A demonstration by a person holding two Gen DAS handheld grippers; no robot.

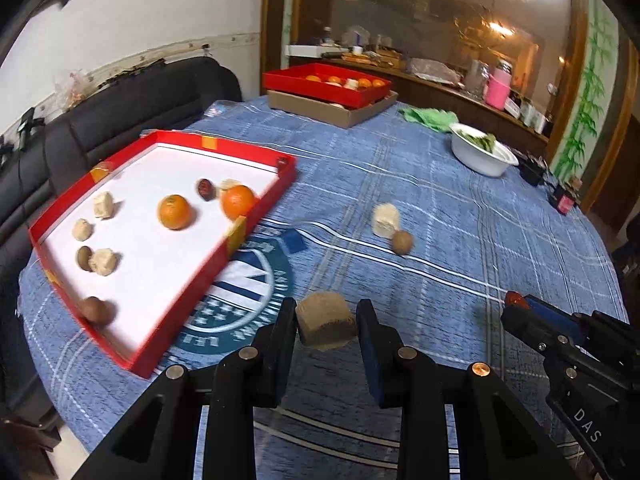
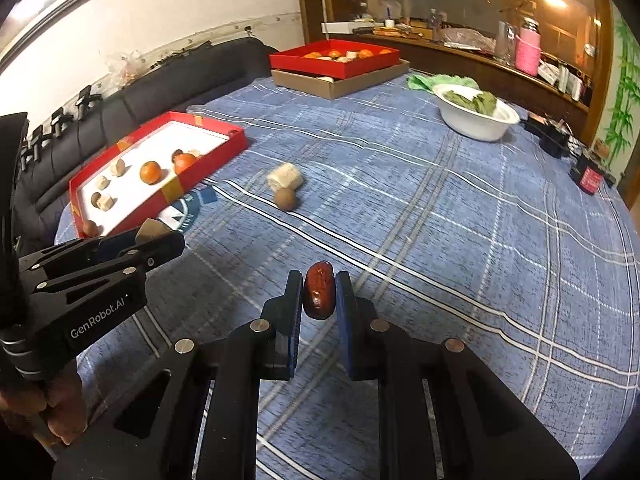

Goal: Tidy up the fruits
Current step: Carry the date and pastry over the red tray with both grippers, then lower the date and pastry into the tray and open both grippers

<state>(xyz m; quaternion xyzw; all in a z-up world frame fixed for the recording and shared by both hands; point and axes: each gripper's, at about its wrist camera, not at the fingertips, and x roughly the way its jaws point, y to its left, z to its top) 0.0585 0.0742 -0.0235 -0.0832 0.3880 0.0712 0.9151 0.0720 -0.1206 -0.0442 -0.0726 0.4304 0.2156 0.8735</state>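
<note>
I see warm lamp glare [image 1: 498,28] in the glass cabinet at upper right, while the tablecloth sits in cooler, even light. Motion blur smears the red tray [image 1: 256,216] in my left view; the right is sharper. Fisheye bends both views, with dark vignetted corners.

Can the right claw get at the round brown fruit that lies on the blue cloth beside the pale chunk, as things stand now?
Probably not yet. The path over the cloth to the round brown fruit looks free, but the right claw is shut on a dark red fruit, so it would have to set that down first.
</note>
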